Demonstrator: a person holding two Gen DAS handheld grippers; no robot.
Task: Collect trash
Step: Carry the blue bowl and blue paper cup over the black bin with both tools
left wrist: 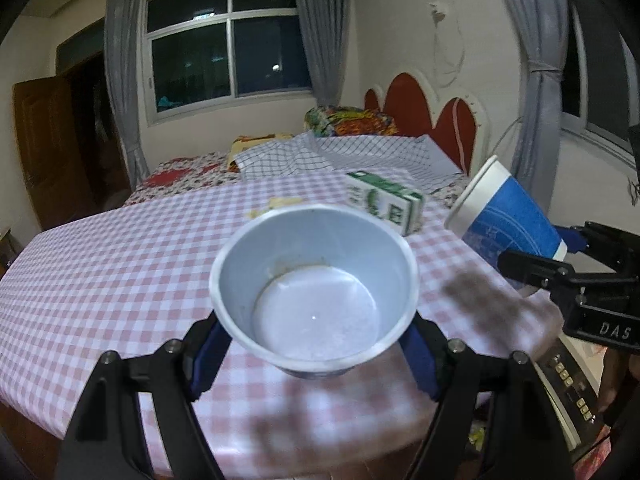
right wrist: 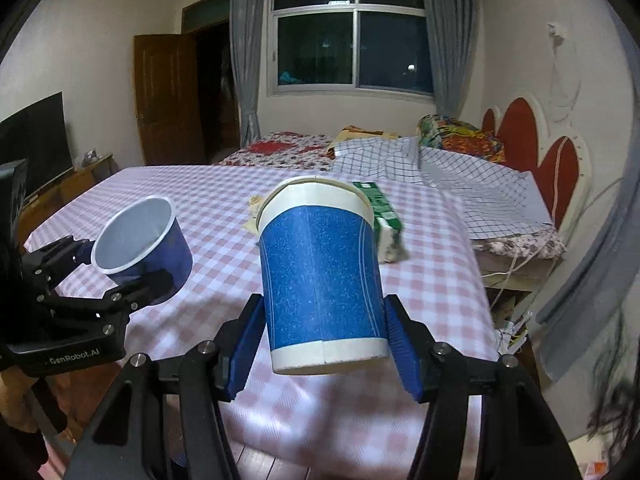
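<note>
My left gripper (left wrist: 316, 352) is shut on a short blue paper bowl (left wrist: 314, 284), empty with a white inside, held above the table's near edge and tilted toward the camera. It also shows in the right wrist view (right wrist: 144, 240). My right gripper (right wrist: 324, 340) is shut on a tall blue and white paper cup (right wrist: 320, 272), held tilted away over the table's right side. It also shows in the left wrist view (left wrist: 508, 216). A green and white carton (left wrist: 384, 200) lies on the table behind them, with yellowish scraps (left wrist: 276, 204) to its left.
The table has a pink checked cloth (left wrist: 120, 272). A bed with a checked sheet (right wrist: 460, 176) and a red headboard (right wrist: 532, 136) stands behind it. A door (right wrist: 164, 100) and a dark screen (right wrist: 36, 140) are at the left.
</note>
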